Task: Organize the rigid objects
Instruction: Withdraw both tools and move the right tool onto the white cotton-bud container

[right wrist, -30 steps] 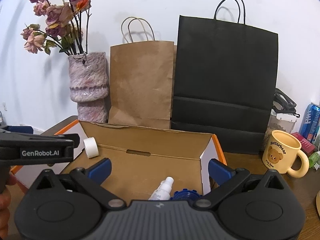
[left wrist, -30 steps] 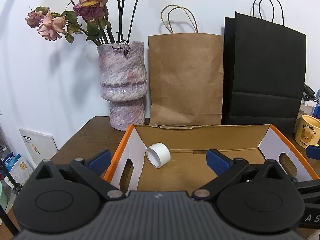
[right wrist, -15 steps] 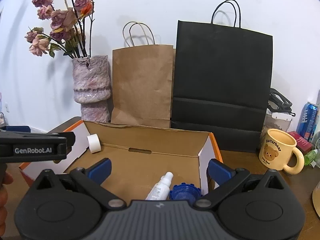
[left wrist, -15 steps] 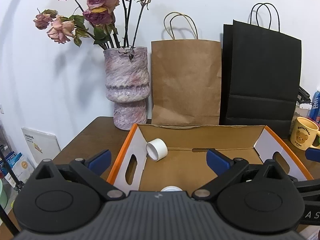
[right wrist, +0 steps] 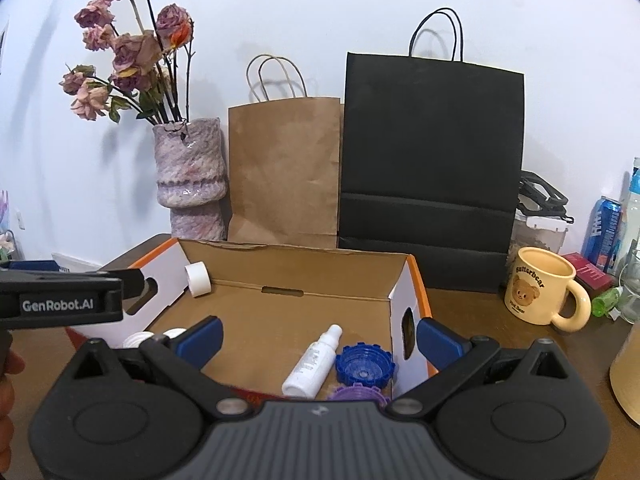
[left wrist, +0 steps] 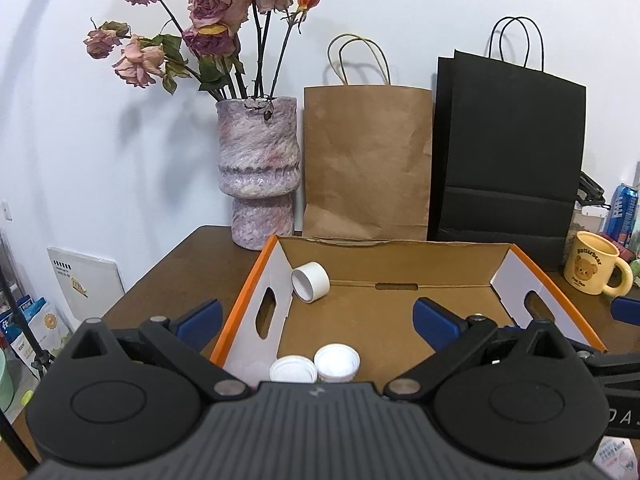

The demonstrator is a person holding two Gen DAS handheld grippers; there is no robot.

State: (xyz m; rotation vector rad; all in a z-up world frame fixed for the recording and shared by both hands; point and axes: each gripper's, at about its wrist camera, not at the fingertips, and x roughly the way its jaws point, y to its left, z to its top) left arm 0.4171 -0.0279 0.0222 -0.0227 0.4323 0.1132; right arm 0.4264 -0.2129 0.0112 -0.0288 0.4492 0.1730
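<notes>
inside cardboard box (right wrist: pixel 296 276): tape roll (right wrist: pixel 199 278), spray bottle (right wrist: pixel 314 362), blue lid (right wrist: pixel 364 366); both claws wide apart, empty.

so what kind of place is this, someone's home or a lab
Most likely a home, or a lived-in room. A brown wooden table against a white wall holds a vase of dried roses, paper shopping bags, a bear mug and drink cans, around the cardboard box being filled.

Back wall: a mottled vase (left wrist: pixel 258 168) of dried roses (left wrist: pixel 208 32), a brown paper bag (left wrist: pixel 366 164), a black bag (left wrist: pixel 508 152); right, a bear mug (right wrist: pixel 538 286) beside a blue can (right wrist: pixel 604 228).
</notes>
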